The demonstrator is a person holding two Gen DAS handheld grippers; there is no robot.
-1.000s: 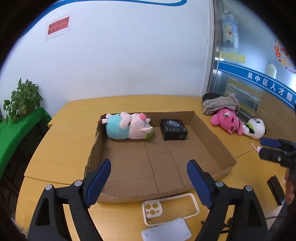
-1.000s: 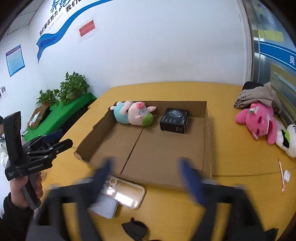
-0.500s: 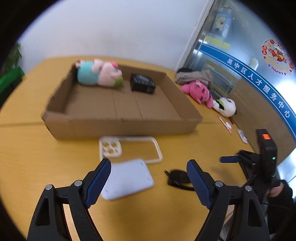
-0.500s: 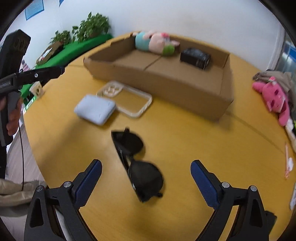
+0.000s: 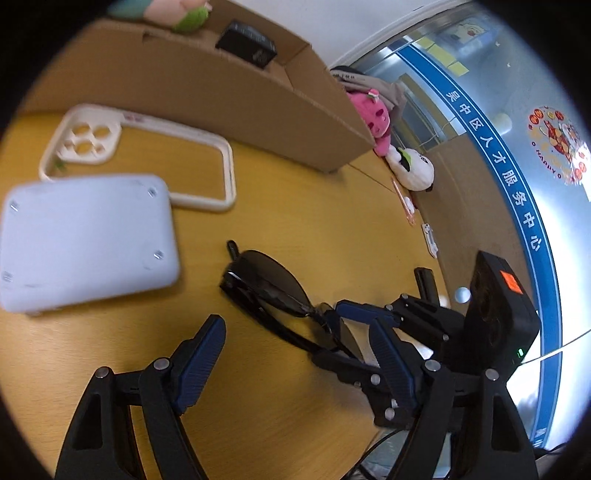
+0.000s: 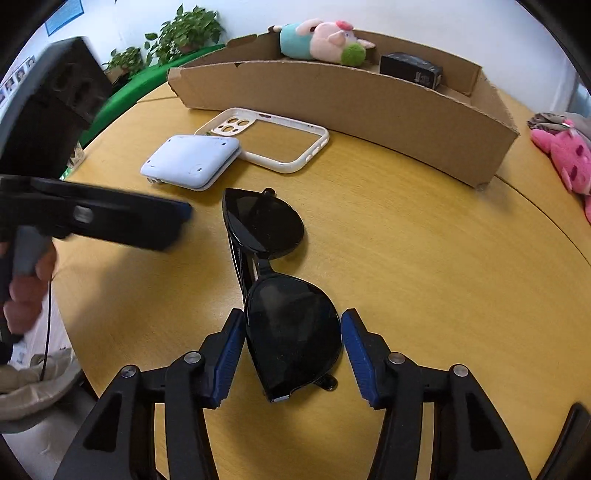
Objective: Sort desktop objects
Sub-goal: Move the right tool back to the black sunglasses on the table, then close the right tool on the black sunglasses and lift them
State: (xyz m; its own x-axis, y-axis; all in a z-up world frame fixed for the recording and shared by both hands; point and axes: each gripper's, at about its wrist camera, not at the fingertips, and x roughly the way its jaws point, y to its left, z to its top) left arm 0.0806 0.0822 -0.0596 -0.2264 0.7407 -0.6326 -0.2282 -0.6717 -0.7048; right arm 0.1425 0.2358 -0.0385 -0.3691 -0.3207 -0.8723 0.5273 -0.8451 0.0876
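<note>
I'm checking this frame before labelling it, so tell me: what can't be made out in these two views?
- Sunglasses, left wrist view: the near lens is hidden behind the right claw.
- Right wrist view: whether the closing right claw pads touch the lens is unclear.
- Left claw, right wrist view: motion-blurred, so its opening is unreadable there.
- Pig plush, left wrist view: cut off by the top edge.
- Black box: its print is too small.

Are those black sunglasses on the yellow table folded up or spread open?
Folded. The black sunglasses lie flat on the yellow wooden table, lenses up, with the arms tucked along the frame's edge rather than sticking out.
</note>
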